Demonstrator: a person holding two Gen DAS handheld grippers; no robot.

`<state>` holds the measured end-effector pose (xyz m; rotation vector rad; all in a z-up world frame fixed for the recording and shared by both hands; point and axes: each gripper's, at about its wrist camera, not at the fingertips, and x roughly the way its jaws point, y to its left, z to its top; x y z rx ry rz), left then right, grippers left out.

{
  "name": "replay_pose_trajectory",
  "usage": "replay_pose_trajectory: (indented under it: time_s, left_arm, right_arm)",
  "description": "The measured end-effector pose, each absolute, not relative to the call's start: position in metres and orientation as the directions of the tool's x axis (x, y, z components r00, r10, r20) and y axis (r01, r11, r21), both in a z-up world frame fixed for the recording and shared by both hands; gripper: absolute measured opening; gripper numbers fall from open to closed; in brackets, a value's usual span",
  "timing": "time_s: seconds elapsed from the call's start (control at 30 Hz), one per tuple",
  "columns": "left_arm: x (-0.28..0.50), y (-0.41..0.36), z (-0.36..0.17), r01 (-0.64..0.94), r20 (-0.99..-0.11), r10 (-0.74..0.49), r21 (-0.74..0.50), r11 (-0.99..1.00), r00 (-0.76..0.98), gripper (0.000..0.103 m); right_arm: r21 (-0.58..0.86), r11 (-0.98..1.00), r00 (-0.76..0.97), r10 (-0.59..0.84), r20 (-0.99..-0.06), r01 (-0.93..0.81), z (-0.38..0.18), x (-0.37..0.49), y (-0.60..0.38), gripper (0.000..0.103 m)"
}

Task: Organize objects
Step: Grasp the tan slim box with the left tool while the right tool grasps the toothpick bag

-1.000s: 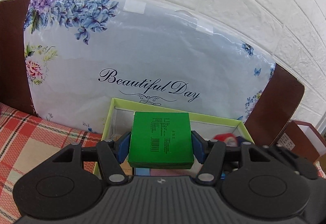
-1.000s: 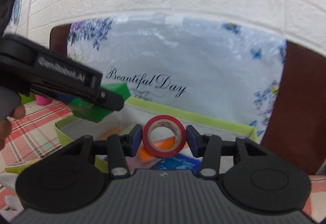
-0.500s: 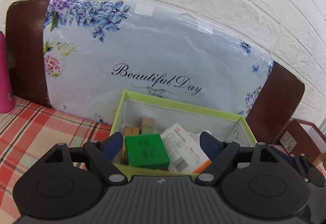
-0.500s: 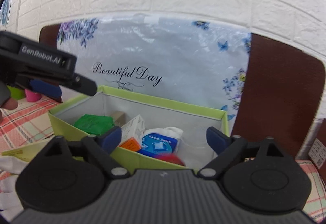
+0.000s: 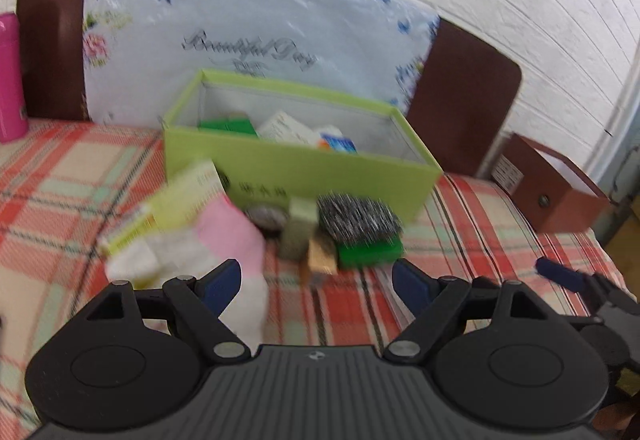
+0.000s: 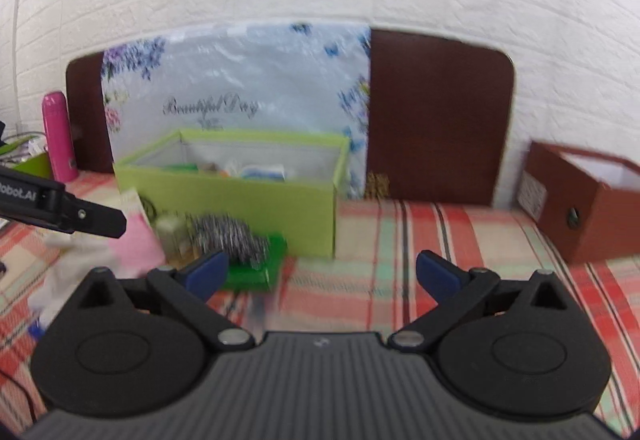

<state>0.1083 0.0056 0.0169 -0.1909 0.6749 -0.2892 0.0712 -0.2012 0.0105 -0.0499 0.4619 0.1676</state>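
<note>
Left wrist view, left to right: a pink bottle (image 5: 9, 77) stands upright at the far edge of the checked cloth (image 5: 472, 240), against a brown board (image 5: 50, 47). A flowered bag (image 5: 256, 23) printed "Beautiful Day" leans on the wall behind the green box (image 5: 304, 179), which is open at the top and holds a green packet (image 5: 230, 125), a white carton (image 5: 286, 127) and a blue-labelled item (image 5: 338, 143). In front of the box, on the cloth, lie a yellow-green carton (image 5: 180, 199), a pink and white cloth (image 5: 224, 248), a small pale block (image 5: 298, 232) and a steel-wool scourer (image 5: 358, 215) resting on a green pad (image 5: 368, 252). The left gripper (image 5: 316, 282) stands released, its jaws wide apart with nothing between them. A brown box (image 5: 556, 195) sits well apart to the right, and the tip of the other tool shows below it.

Right wrist view, left to right: the left gripper's arm enters at the left edge. The right gripper (image 6: 322, 274) is opening, its jaws spread wide and empty above the cloth, the scourer (image 6: 230, 236) just beyond its left finger. Motion blur hides the finer detail.
</note>
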Motion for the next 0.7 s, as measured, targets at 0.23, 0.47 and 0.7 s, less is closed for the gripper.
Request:
replay_pose_trajectory:
  time_s: [0.23, 0.47, 0.7]
  left_arm:
    - [0.091, -0.009, -0.004, 0.227, -0.631, -0.352, -0.273, 0.935, 0.691, 0.086]
    - [0.115, -0.019, -0.01, 0.223, -0.599, -0.317, -0.228, 0.948, 0.735, 0.083]
    - [0.162, -0.028, -0.025, 0.168, -0.643, -0.287, -0.241, 0.956, 0.71, 0.057]
  right_arm:
    - [0.0, 0.985, 0.803, 0.142, -0.579, -0.174, -0.04, 0.045, -0.196, 0.099]
    - [0.021, 0.977, 0.763, 0.178, -0.622, -0.211, -0.052, 0.049, -0.189, 0.056]
    - [0.042, 0.978, 0.761, 0.186, -0.621, -0.205, -0.049, 0.035, -0.202, 0.026]
